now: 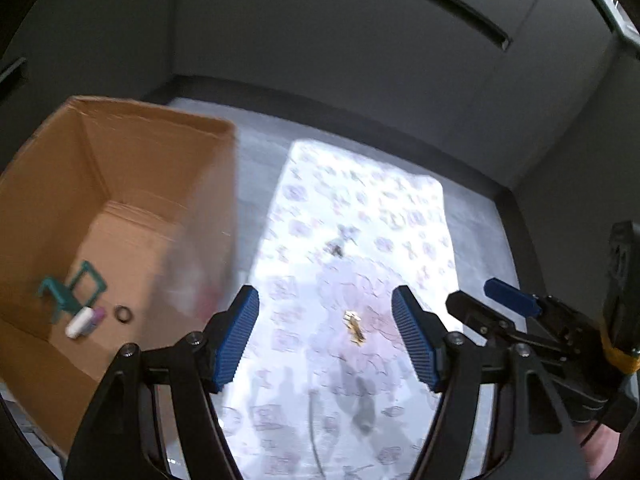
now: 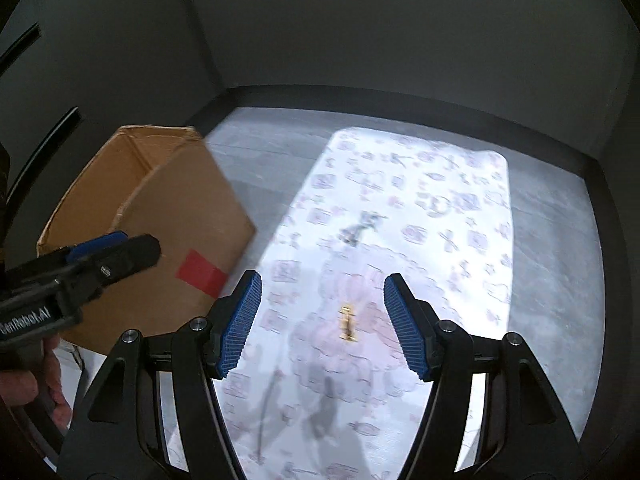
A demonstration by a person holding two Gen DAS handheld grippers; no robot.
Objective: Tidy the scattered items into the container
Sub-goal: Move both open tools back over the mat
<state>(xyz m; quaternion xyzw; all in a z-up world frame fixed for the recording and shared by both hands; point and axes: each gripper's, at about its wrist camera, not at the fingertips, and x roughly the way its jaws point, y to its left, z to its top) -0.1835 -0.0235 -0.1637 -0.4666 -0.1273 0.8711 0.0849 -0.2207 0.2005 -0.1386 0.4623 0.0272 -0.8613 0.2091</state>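
A small gold item (image 2: 347,323) is seen lying on the patterned mat (image 2: 460,208), right of the cardboard box (image 1: 132,184). Above it the left hand-held gripper (image 1: 325,336) and the right hand-held gripper (image 2: 323,326) are held spread, nothing pinched.

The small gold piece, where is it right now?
The small gold piece lies on the patterned mat, right of the cardboard box, nearer than the dark item, below both open grippers.
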